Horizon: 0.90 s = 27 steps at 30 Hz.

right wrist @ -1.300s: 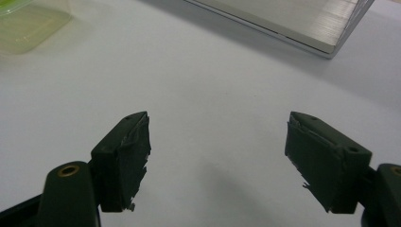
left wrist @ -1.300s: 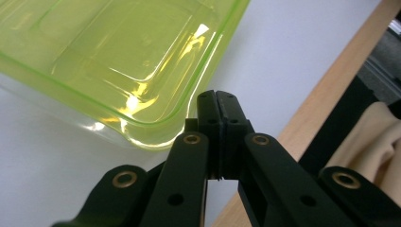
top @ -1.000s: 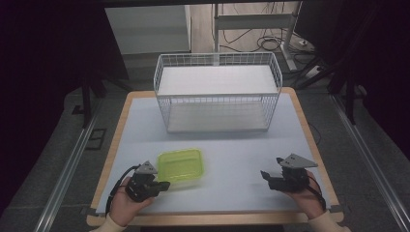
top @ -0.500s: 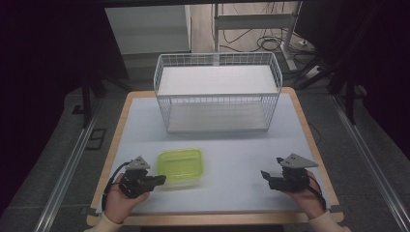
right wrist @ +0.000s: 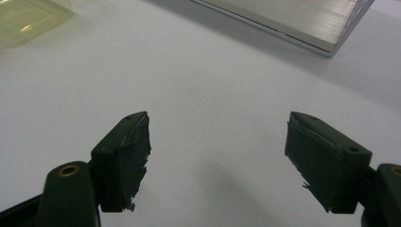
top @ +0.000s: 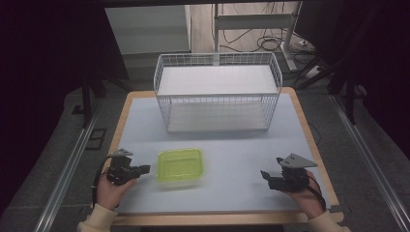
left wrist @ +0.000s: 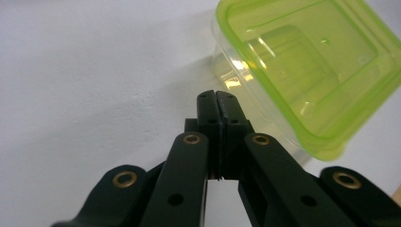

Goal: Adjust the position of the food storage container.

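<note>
Just beside the left tool [top: 143, 169] sits the green container [top: 180, 166].

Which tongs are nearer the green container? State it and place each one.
Left. The left tongs sit just off the green container at its left edge, jaws shut, not touching. The right tongs lie well off to its right, jaws open.

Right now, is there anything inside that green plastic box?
The translucent green plastic box with its lime lid looks empty: through the lid, the left gripper view shows only its bare bottom. Glare hides small patches.
</note>
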Available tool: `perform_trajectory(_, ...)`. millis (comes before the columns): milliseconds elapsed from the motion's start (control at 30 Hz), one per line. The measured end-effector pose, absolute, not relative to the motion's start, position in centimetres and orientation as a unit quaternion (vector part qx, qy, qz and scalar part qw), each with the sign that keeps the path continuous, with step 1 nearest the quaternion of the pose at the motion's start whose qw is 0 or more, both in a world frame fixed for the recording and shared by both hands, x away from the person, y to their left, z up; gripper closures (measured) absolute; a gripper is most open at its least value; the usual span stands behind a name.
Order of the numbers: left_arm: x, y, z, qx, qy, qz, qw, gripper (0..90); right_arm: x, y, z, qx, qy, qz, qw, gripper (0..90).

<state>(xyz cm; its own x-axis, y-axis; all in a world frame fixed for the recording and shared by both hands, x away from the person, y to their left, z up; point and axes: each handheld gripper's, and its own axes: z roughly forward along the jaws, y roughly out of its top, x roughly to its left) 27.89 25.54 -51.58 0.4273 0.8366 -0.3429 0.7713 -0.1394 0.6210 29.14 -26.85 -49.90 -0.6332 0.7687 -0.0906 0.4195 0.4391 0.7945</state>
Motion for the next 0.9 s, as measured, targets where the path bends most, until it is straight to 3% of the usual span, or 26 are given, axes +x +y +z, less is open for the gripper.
perform_trajectory(233,29.6,24.4,-53.0,0.749,0.531,-0.008,0.396,90.0,29.2,-26.8,-50.0,0.363,0.818,0.384,0.226,23.1)
perform_trajectory(900,31.8,20.1,-53.1,0.770,0.509,-0.022,0.385,90.0,29.2,-26.8,-50.0,0.364,0.819,0.383,0.225,23.0)
